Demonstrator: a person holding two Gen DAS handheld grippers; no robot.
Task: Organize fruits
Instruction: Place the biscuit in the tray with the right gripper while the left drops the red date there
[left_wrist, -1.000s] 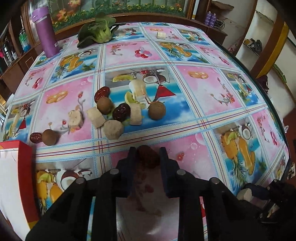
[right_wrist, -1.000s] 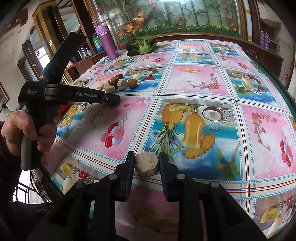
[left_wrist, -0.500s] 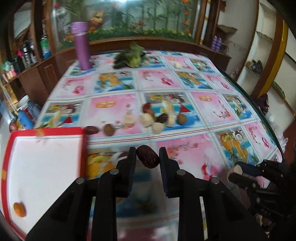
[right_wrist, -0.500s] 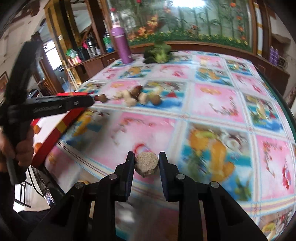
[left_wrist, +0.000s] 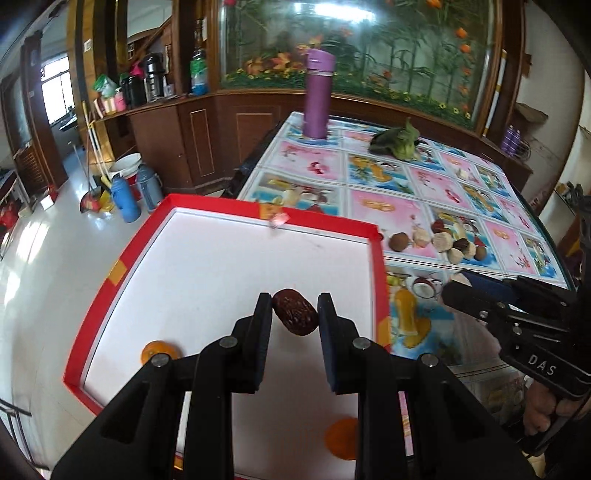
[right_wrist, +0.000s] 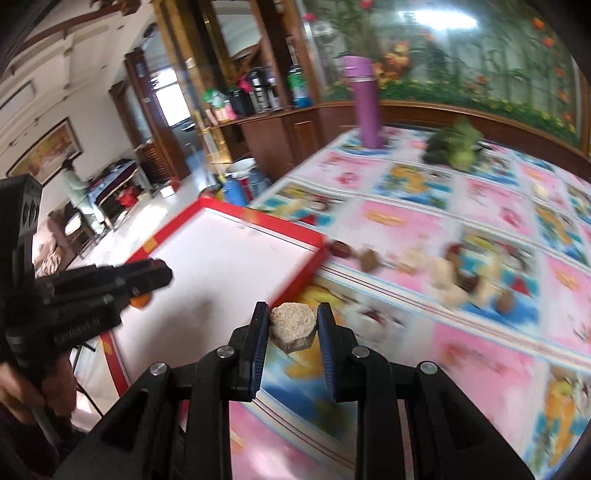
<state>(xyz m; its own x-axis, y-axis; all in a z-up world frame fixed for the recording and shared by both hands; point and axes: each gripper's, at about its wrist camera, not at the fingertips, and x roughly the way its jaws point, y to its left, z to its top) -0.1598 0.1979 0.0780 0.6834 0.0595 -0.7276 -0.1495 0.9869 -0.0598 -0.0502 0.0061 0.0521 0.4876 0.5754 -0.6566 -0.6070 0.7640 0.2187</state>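
My left gripper (left_wrist: 295, 312) is shut on a dark red date (left_wrist: 294, 312) and hangs over the white floor of a red-rimmed tray (left_wrist: 122, 266). Two orange fruits (left_wrist: 159, 350) lie in the tray near its front. My right gripper (right_wrist: 292, 325) is shut on a beige rough chunk (right_wrist: 292, 325), above the tablecloth just right of the tray (right_wrist: 295, 286). A cluster of brown, dark red and beige fruit pieces (left_wrist: 443, 242) lies on the table beyond the tray's far right corner. The right gripper's body (left_wrist: 517, 314) shows at the right in the left wrist view.
A purple flask (left_wrist: 318, 94) and a green leafy vegetable (left_wrist: 397, 142) stand at the table's far end. The tray overhangs the table's left edge, with floor, a bucket and blue flasks (left_wrist: 125, 195) below. A wooden cabinet runs along the back.
Both grippers swung left, away from the fruit cluster. The left one, still gripping the date, came over the tray. The right one carried its beige chunk up to the tray's right rim.
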